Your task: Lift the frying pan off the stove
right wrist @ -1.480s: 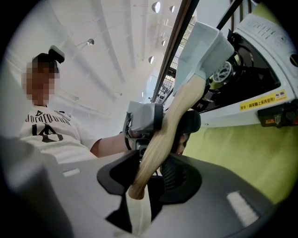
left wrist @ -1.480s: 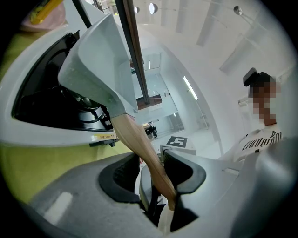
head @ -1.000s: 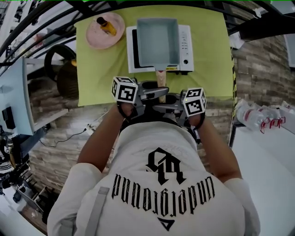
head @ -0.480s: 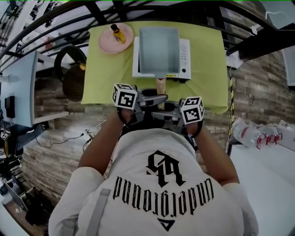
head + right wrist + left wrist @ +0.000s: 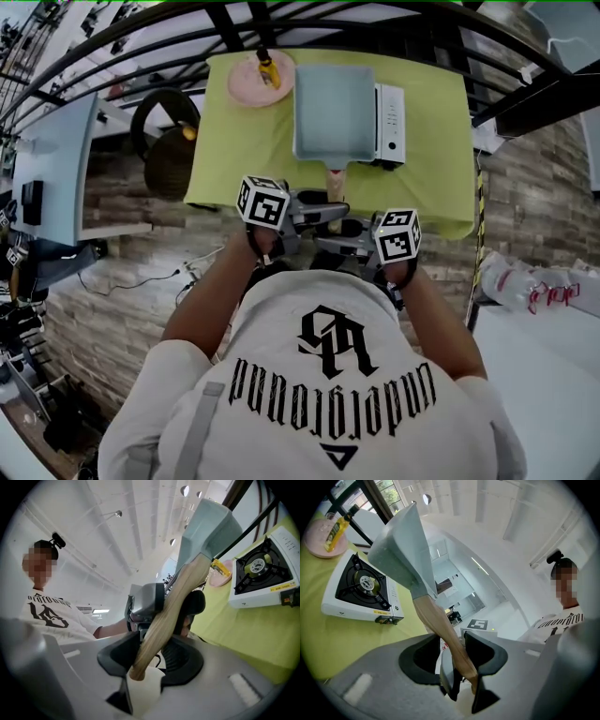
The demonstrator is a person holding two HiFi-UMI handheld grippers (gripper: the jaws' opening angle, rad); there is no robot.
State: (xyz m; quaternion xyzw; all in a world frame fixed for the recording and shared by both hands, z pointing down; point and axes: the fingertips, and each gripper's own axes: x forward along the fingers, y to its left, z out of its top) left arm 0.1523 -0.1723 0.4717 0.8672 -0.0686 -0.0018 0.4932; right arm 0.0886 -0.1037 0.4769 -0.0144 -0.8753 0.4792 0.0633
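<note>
A mock-up cooking station in a large white hall, not a home kitchen — a portable gas stove [image 5: 356,592] on a yellow-green tablecloth [image 5: 239,155], a black metal frame [image 5: 230,23] overhead, a high ceiling [image 5: 122,531] with strip lights.

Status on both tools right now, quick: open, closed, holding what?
Left tool: closed on the wooden pan handle.
Right tool: closed on the same wooden pan handle.

Rectangular grey frying pan [image 5: 335,114], wooden handle [image 5: 334,178], raised clear above white 1-burner stove [image 5: 392,122]
</note>
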